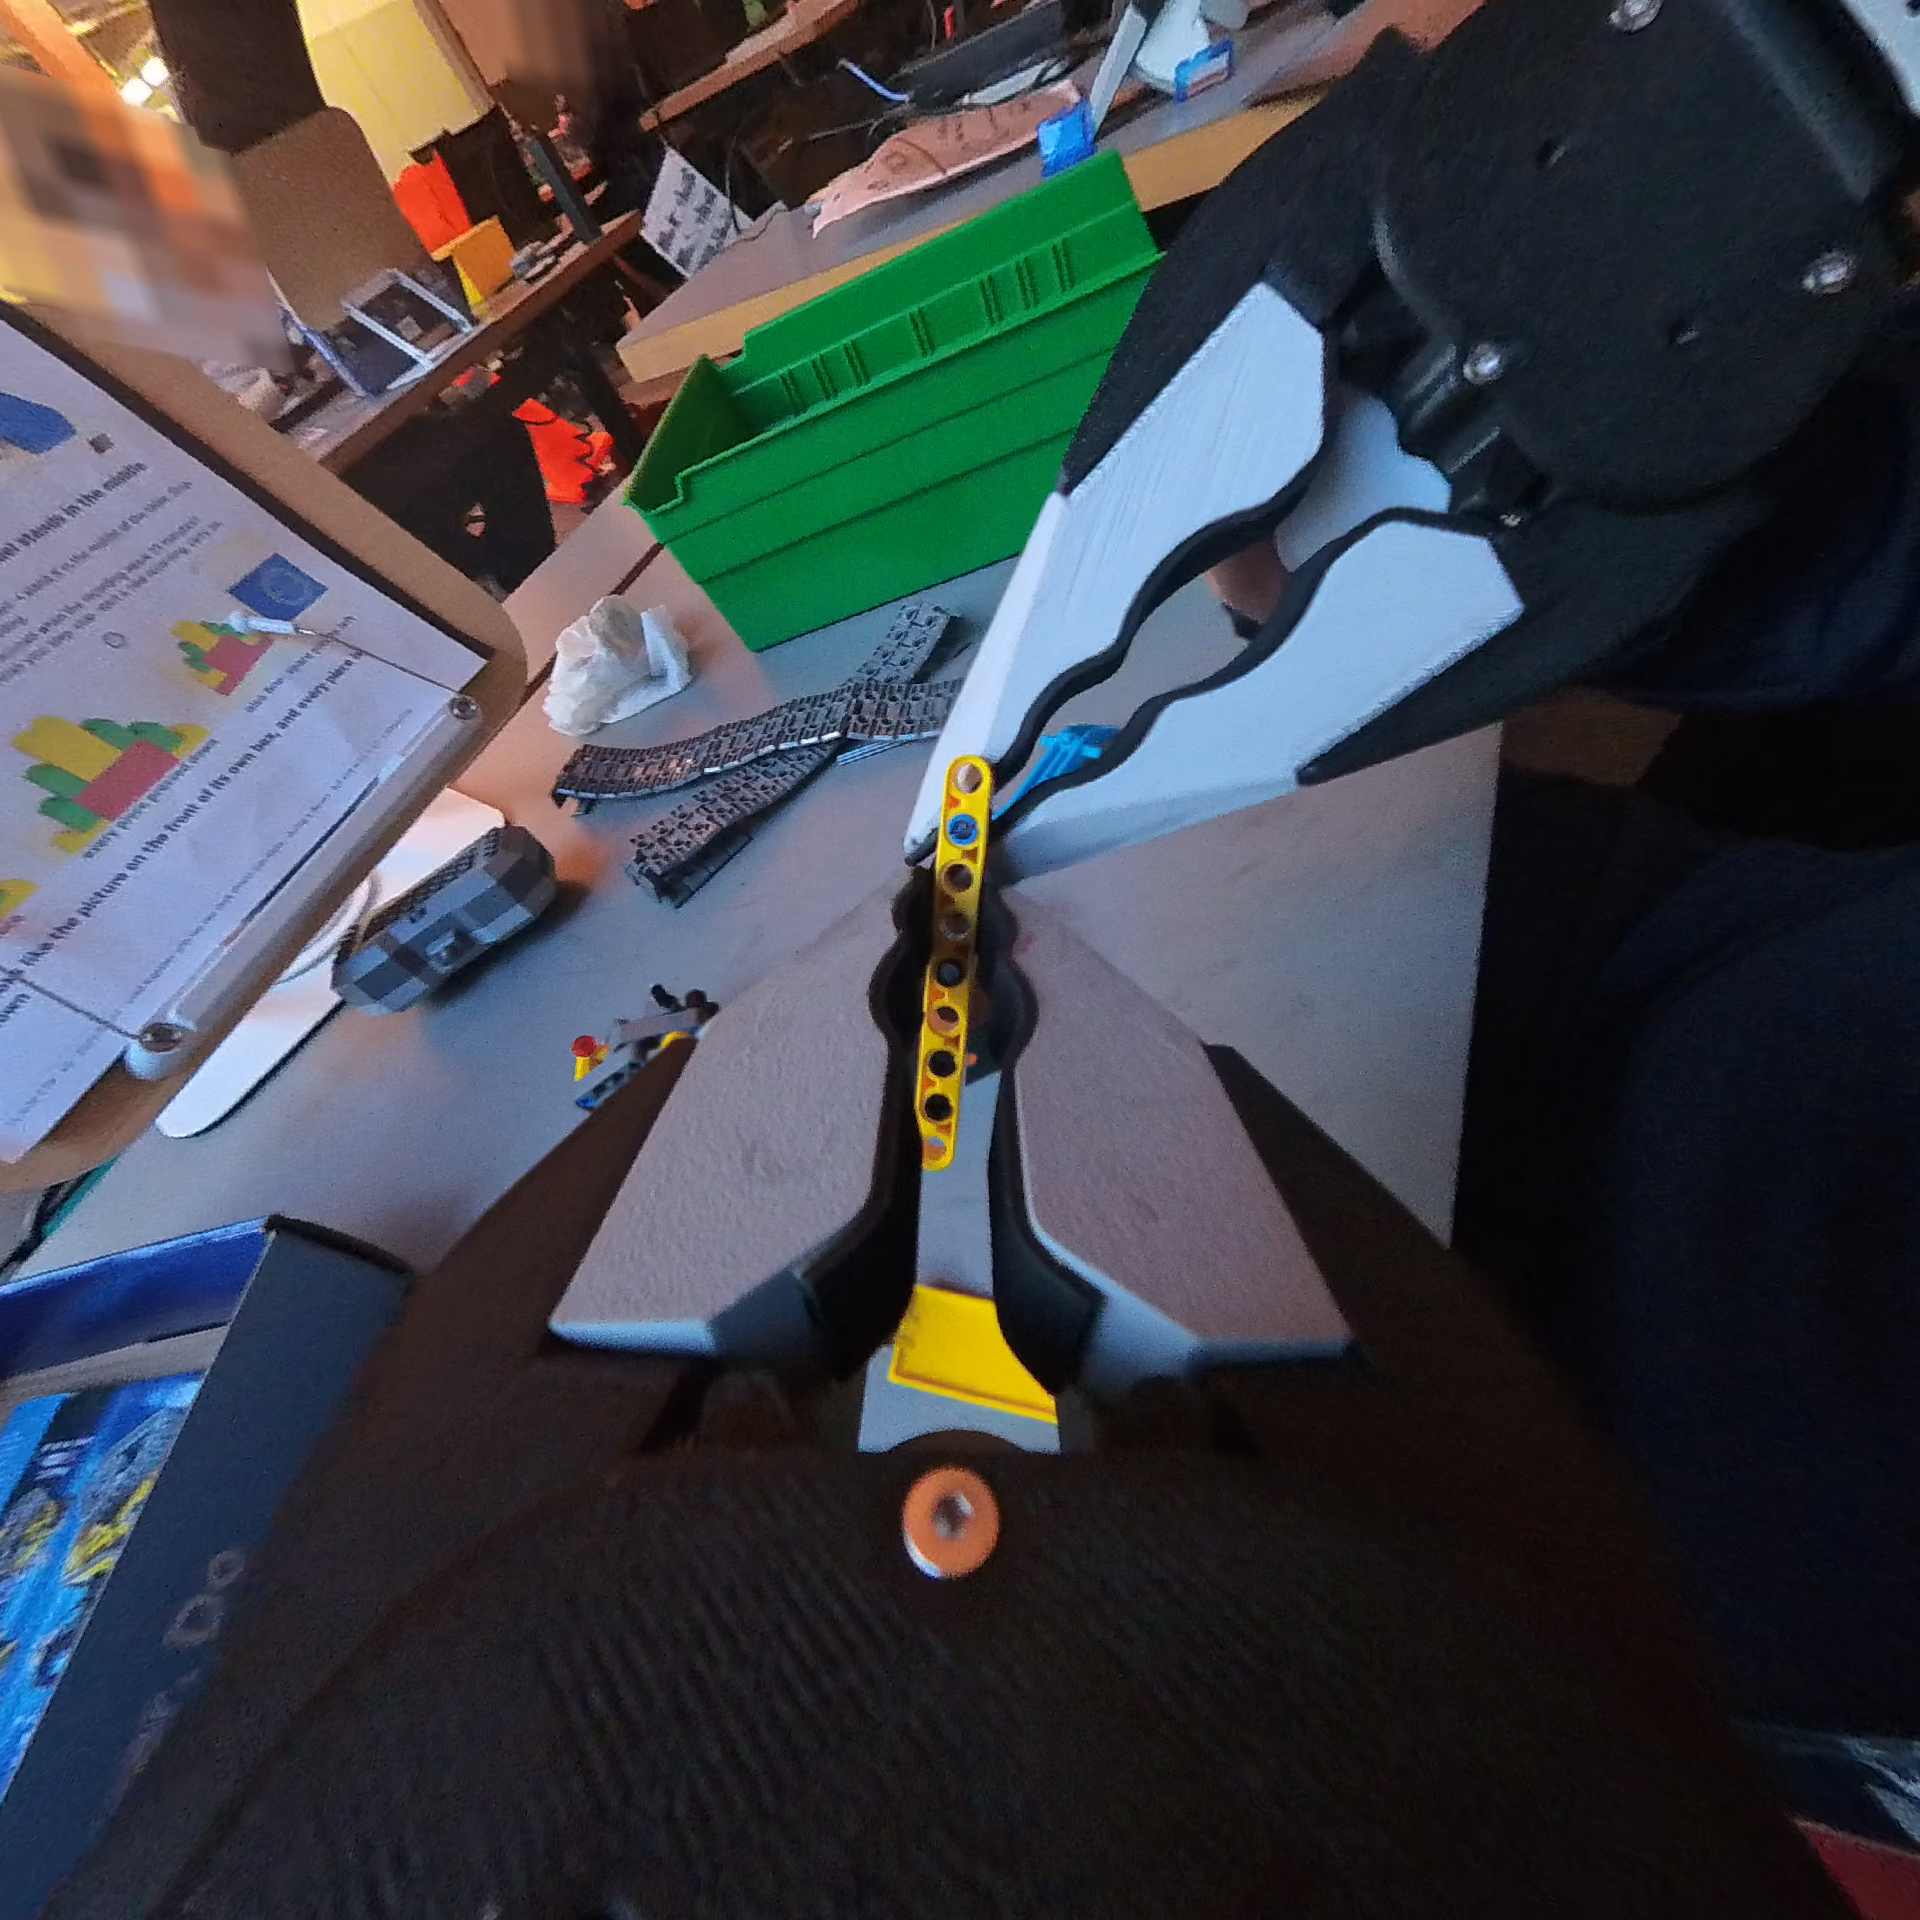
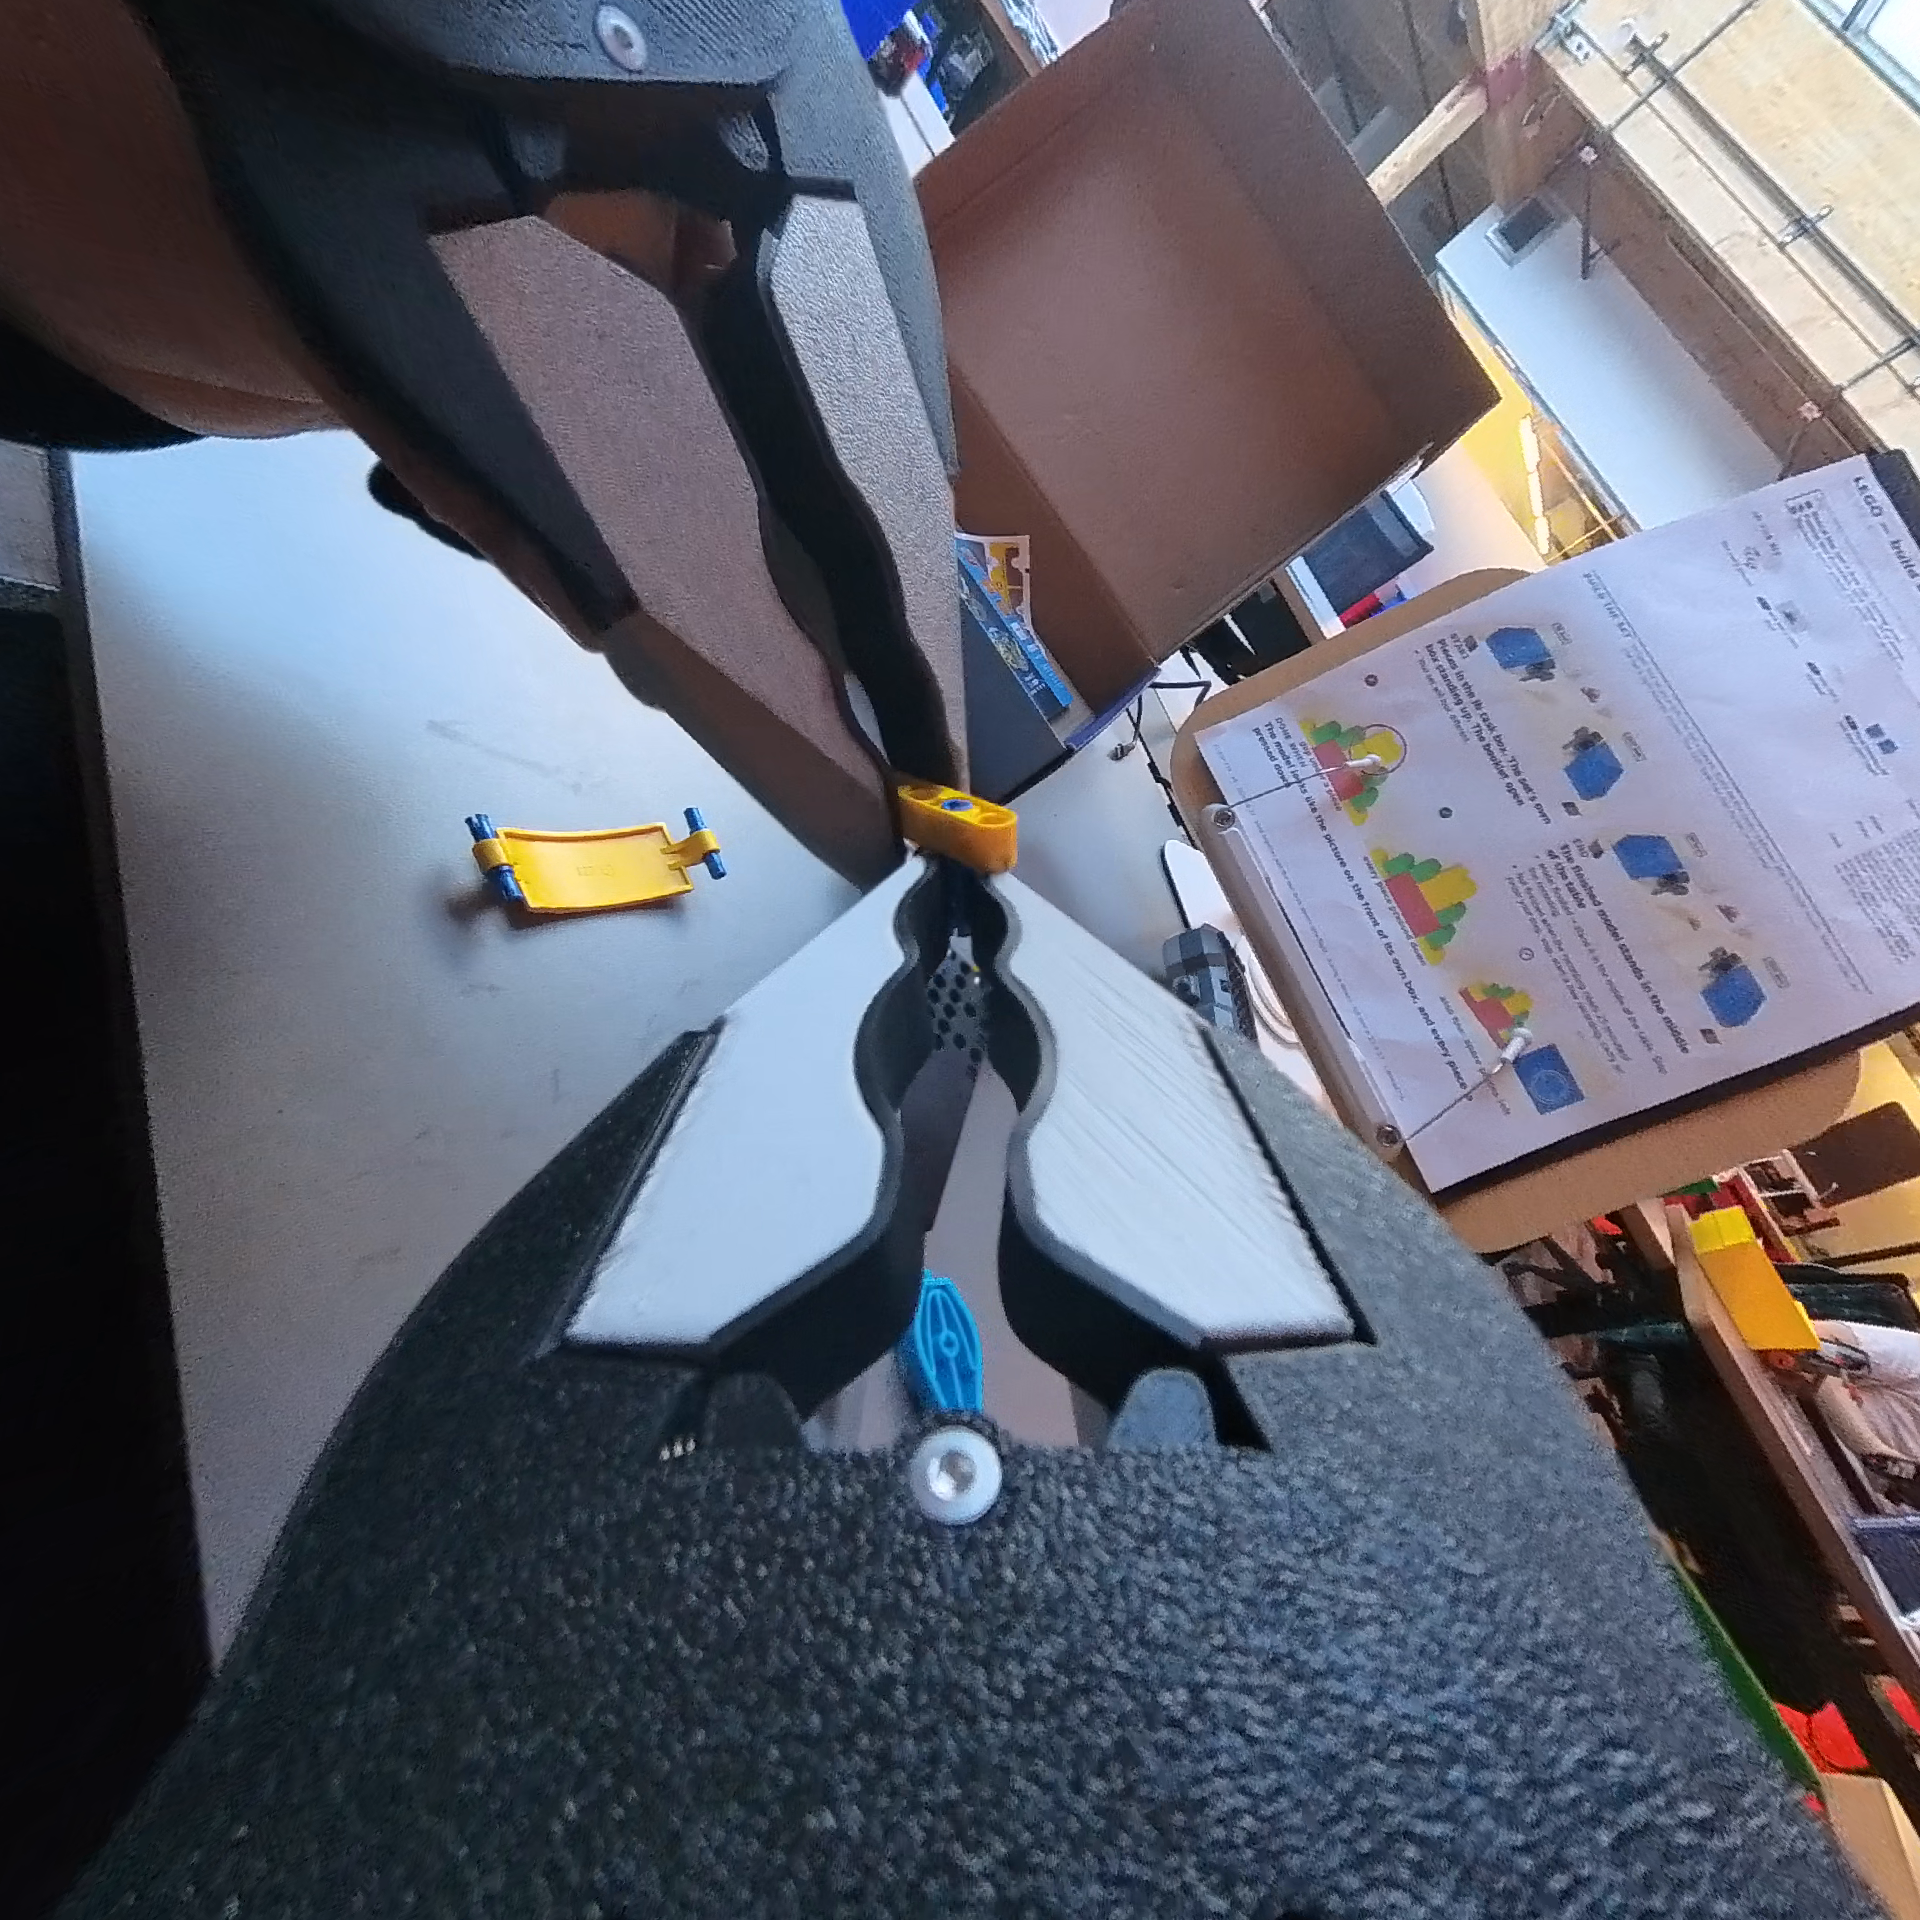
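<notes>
**Left hand-held gripper** (image 1: 951, 894): closed on a yellow beam (image 1: 951, 966), a long strip with a row of holes. It is pinched edgewise between the pads, and its upper end stands clear of the fingertips.

**Right hand-held gripper** (image 2: 951, 883): tips drawn together and touching the free end of the yellow beam. A blue piece (image 2: 940, 1351) is lodged lengthwise between its fingers and looks gripped. A blue stud sits in the beam's second hole, but whether it belongs to that piece cannot be told. Something dark and perforated also shows in the gap between the fingers; what it is cannot be told.

**Position:** both are held above the desk (image 2: 312, 675), meeting tip to tip at the beam.

**On the desk:**
- yellow panel (image 2: 592, 857) with blue pins at both ends, lying flat on a bare stretch, apart from both grippers
- black track strips (image 1: 769, 738), crossed over one another, towards the far edge
- green bin (image 1: 894, 416), just behind the strips at the far edge
- crumpled white paper (image 1: 613, 665), beside the bin
- grey block (image 1: 447, 935), near the left edge
- small loose bricks (image 1: 639, 1039), close to the block

**At the left edge:** a printed sheet (image 1: 208, 779) with coloured brick pictures, fixed to a tilted board.

**At the near left corner:** a blue box (image 1: 83, 1455).
</notes>
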### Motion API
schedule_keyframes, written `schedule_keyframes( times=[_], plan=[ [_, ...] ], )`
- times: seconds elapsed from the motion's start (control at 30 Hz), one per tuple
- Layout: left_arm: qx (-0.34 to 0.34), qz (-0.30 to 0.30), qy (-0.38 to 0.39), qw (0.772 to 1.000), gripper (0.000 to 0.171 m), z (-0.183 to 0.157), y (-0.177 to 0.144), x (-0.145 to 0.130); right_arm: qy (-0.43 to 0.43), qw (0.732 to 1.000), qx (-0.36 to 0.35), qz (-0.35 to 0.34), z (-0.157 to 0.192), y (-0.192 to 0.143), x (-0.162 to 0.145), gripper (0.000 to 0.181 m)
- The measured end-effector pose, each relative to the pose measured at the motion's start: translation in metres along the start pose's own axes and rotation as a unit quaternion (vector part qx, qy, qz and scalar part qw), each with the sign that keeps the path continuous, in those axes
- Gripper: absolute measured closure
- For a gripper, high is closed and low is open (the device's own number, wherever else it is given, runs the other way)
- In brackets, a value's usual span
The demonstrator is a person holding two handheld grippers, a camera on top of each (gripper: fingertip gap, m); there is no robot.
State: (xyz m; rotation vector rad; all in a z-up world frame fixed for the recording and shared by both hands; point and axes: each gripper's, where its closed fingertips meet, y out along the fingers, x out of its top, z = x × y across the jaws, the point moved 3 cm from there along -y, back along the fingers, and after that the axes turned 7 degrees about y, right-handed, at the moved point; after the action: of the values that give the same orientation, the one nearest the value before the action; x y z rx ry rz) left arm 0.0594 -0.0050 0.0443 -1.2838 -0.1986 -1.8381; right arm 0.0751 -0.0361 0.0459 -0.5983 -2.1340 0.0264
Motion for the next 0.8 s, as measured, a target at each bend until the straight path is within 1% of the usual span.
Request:
schedule_keyframes(
  times=[0.13,0.23,0.3,0.33,0.37,0.43,0.5,0.57,0.63,0.67,0.7,0.73,0.77,0.8],
  plan=[
    [0.036,0.014,0.026,0.999,0.167,0.003,0.001,0.000,0.009,1.000,0.000,-0.001,-0.003,0.004,-0.003,0.179],
    [0.071,0.029,0.063,0.995,0.167,0.003,0.002,0.000,0.033,0.999,0.013,-0.007,-0.004,0.007,-0.005,0.179],
    [0.082,0.032,0.064,0.994,0.168,0.003,0.002,-0.001,0.049,0.999,0.020,-0.008,-0.005,0.009,-0.005,0.179],
    [0.087,0.032,0.068,0.993,0.167,0.004,0.002,-0.002,0.071,0.997,0.029,-0.011,-0.006,0.011,-0.005,0.179],
    [0.100,0.037,0.086,0.991,0.167,0.005,0.002,-0.002,0.095,0.995,0.040,-0.016,-0.008,0.013,-0.004,0.178],
    [0.133,0.058,0.138,0.980,0.166,0.008,0.001,-0.001,0.114,0.992,0.044,-0.023,-0.010,0.016,-0.003,0.178],
    [0.153,0.070,0.171,0.971,0.166,0.010,0.000,0.000,0.150,0.986,0.060,-0.030,-0.012,0.018,-0.003,0.177],
    [0.162,0.074,0.181,0.967,0.166,0.012,-0.002,0.000,0.162,0.984,0.060,-0.034,-0.013,0.019,-0.003,0.177],
    [0.145,0.060,0.151,0.976,0.166,0.014,-0.002,0.001,0.150,0.987,0.041,-0.036,-0.015,0.016,0.002,0.179],
    [0.120,0.040,0.112,0.986,0.167,0.017,-0.003,0.003,0.135,0.990,0.022,-0.022,-0.017,0.016,0.000,0.181],
    [0.090,0.018,0.061,0.994,0.167,0.019,-0.005,0.006,0.115,0.993,0.000,0.037,-0.020,0.020,-0.021,0.180],
    [0.075,-0.013,0.008,0.997,0.166,0.025,-0.010,0.010,0.115,0.990,-0.009,0.087,-0.021,0.023,-0.053,0.180],
    [0.109,-0.102,-0.023,0.989,0.167,0.045,-0.032,0.030,0.156,0.984,-0.002,0.085,-0.020,0.020,-0.074,0.180],
    [0.128,-0.121,-0.044,0.983,0.167,0.067,-0.058,0.043,0.195,0.979,-0.001,0.058,-0.025,0.012,-0.078,0.180]
  ],
)
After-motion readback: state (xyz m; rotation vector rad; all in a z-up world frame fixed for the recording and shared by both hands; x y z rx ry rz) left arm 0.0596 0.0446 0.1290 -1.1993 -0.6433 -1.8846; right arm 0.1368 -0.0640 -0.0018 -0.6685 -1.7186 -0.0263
